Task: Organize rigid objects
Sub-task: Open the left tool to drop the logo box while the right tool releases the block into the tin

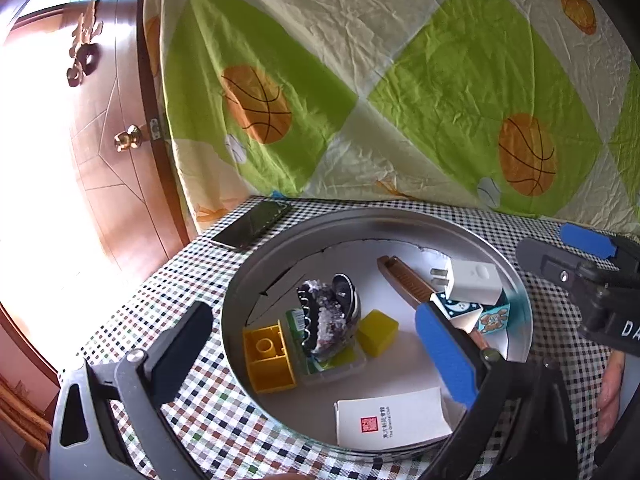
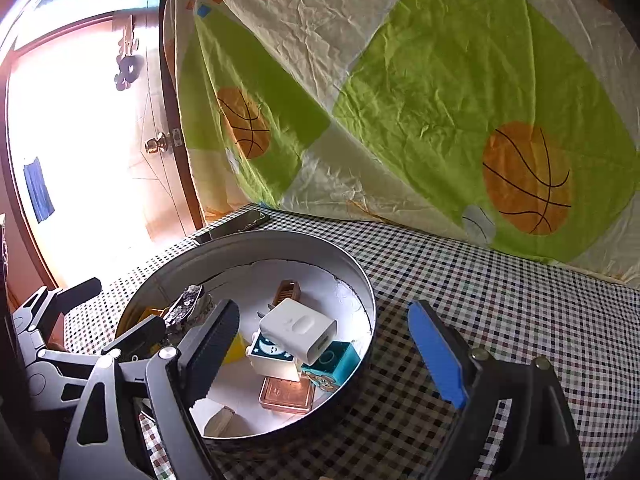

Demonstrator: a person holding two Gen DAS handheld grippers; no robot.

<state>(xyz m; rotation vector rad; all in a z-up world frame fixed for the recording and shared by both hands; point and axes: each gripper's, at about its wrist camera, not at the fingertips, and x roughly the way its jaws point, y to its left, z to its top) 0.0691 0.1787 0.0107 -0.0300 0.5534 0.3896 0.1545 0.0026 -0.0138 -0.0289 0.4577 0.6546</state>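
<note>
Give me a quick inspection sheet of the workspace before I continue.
Surface: checked tablecloth, covering the table.
Job's things: round metal tin holds white charger, yellow brick, yellow cube, crystal rock, picture blocks, white card.
Clutter: phone lying beside the tin.
Grippers: left gripper open; right gripper open; neither holds anything.
Cables: nothing seen.
Surroundings: basketball-print sheet behind; wooden door at left.
</note>
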